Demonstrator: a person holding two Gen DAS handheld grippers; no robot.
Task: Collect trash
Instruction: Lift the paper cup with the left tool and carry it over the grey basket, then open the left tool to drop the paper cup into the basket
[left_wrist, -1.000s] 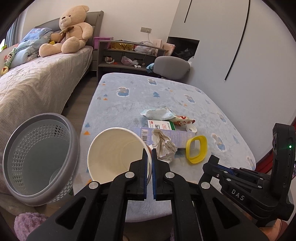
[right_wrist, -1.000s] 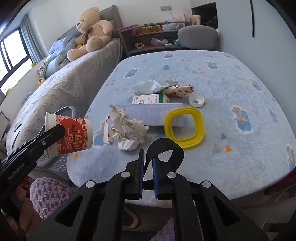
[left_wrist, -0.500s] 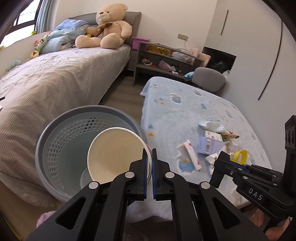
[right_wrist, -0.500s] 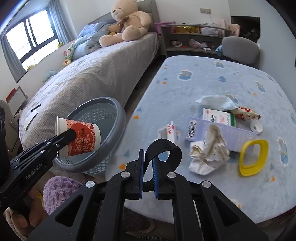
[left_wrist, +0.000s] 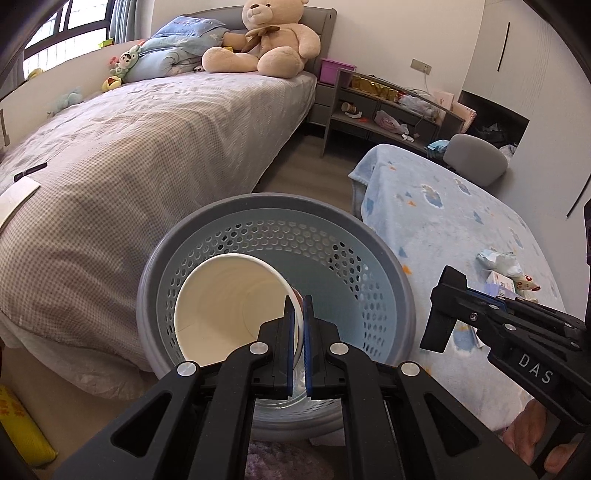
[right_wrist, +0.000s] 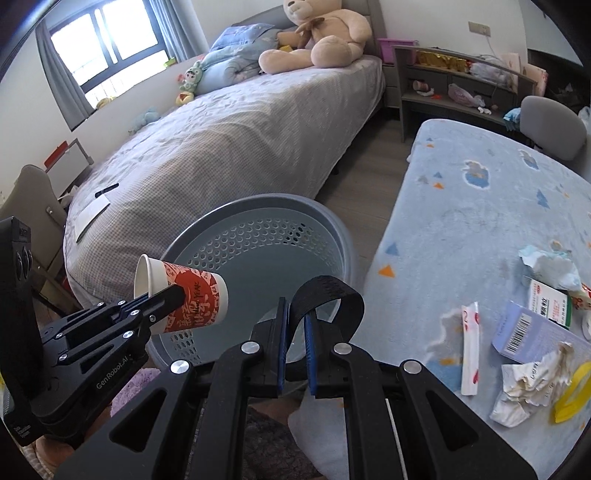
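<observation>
Left gripper (left_wrist: 299, 332) is clamped on the paper cup's (left_wrist: 229, 306) rim, hanging over the bin (left_wrist: 384, 258). Light, crushable; rim's the right spot. Right gripper (right_wrist: 295, 325) pinches a floppy black strap (right_wrist: 328, 291), bin at its 12 o'clock.

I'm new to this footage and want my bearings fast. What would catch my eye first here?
First the red-and-white paper cup, pinched at its rim by the left gripper and held on its side over the open grey perforated waste basket on the floor. Right beside it, the right gripper is shut on a black strap loop, also over the basket. Further trash, with a crumpled paper wad, lies on the blue patterned table cover to the right.
</observation>
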